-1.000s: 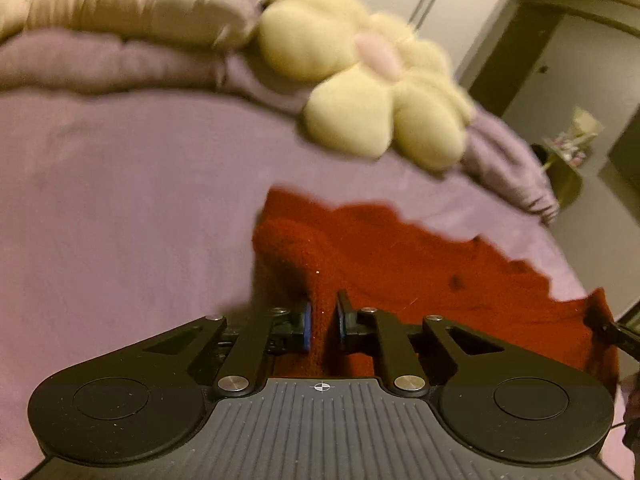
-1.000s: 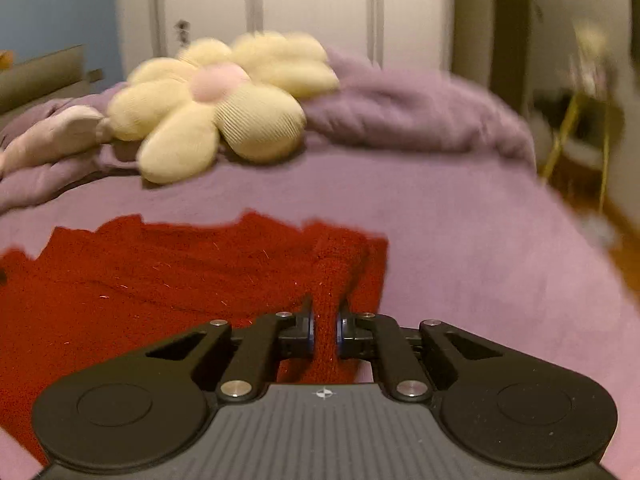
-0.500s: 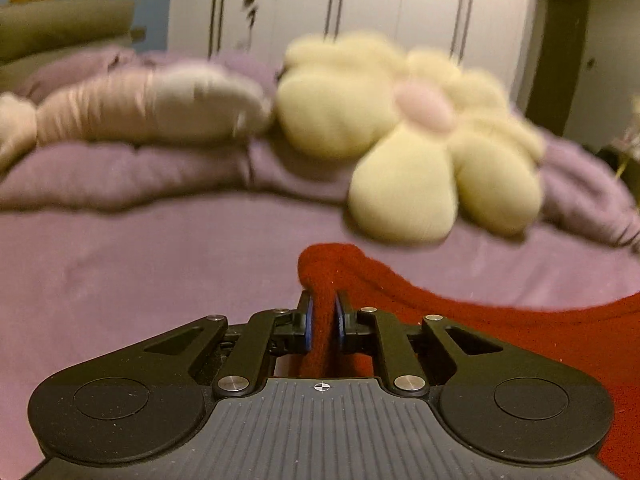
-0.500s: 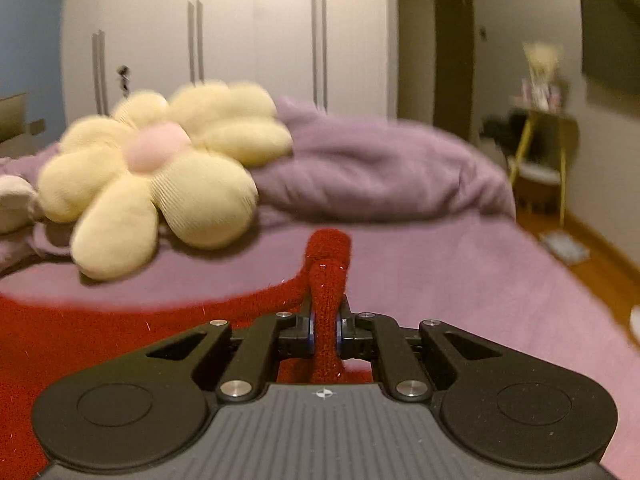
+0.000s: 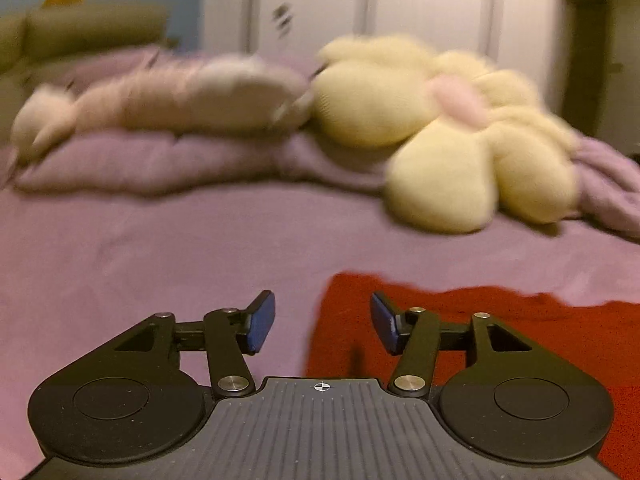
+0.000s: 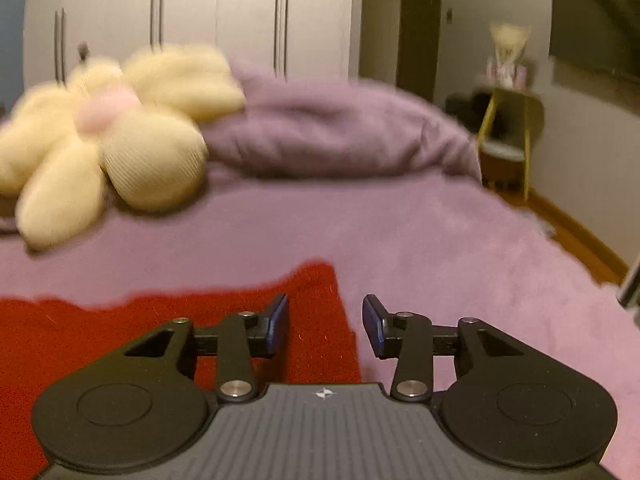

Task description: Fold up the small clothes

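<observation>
A red knitted garment (image 5: 500, 328) lies flat on the purple bed cover (image 5: 160, 248). In the left wrist view its left edge runs between my fingers. My left gripper (image 5: 322, 326) is open and empty just above that edge. The garment also shows in the right wrist view (image 6: 160, 320), with its right corner under my fingers. My right gripper (image 6: 325, 324) is open and empty just above that corner.
A cream flower-shaped cushion (image 5: 452, 140) (image 6: 108, 148) lies at the head of the bed beside a bunched purple duvet (image 6: 332, 128) and a pink pillow (image 5: 180, 96). White wardrobes stand behind. A yellow chair (image 6: 508, 136) stands off the bed's right side.
Both grippers held pinched folds of the red garment and carried them toward the cushion. Both have now opened and let go, and the garment lies flat on the bed.
</observation>
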A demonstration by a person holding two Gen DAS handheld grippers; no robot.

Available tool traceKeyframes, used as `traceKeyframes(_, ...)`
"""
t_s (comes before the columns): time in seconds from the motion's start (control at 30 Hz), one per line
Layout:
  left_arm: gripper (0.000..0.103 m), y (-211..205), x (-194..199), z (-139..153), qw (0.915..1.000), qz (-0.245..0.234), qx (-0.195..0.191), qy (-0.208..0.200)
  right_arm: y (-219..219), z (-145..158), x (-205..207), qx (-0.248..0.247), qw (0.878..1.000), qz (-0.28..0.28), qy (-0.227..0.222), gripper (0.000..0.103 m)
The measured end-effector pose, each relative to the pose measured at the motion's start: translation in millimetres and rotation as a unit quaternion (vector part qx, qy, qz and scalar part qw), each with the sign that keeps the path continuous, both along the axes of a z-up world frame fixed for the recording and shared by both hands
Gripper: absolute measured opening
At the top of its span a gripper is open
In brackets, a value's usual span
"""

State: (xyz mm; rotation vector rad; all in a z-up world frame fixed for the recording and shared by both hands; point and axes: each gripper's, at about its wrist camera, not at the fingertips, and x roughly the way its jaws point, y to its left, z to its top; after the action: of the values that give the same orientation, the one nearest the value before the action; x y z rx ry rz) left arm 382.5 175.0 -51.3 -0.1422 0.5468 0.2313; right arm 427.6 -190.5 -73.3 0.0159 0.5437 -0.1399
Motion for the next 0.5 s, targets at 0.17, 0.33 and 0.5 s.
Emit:
traceKeyframes(0.17, 0.089, -47, -6, 0, 0.9889, -0.103, -0.107, -0.009, 56, 0, -43, 0.101, 0.977, 0.186, 0.006, 0.039)
traceKeyframes(0.33, 0.089, -68, 15, -39, 0.9926, -0.066, -0.097, 0.031, 102, -35, -52, 0.001, 0.972, 0.234, 0.017, 0.041)
traceKeyframes(0.5, 0.088, -69, 14, -49, 0.9975, -0.069, -0.005, 0.008, 58, -33, -26, -0.025, 0.987, 0.159, 0.004, 0.041)
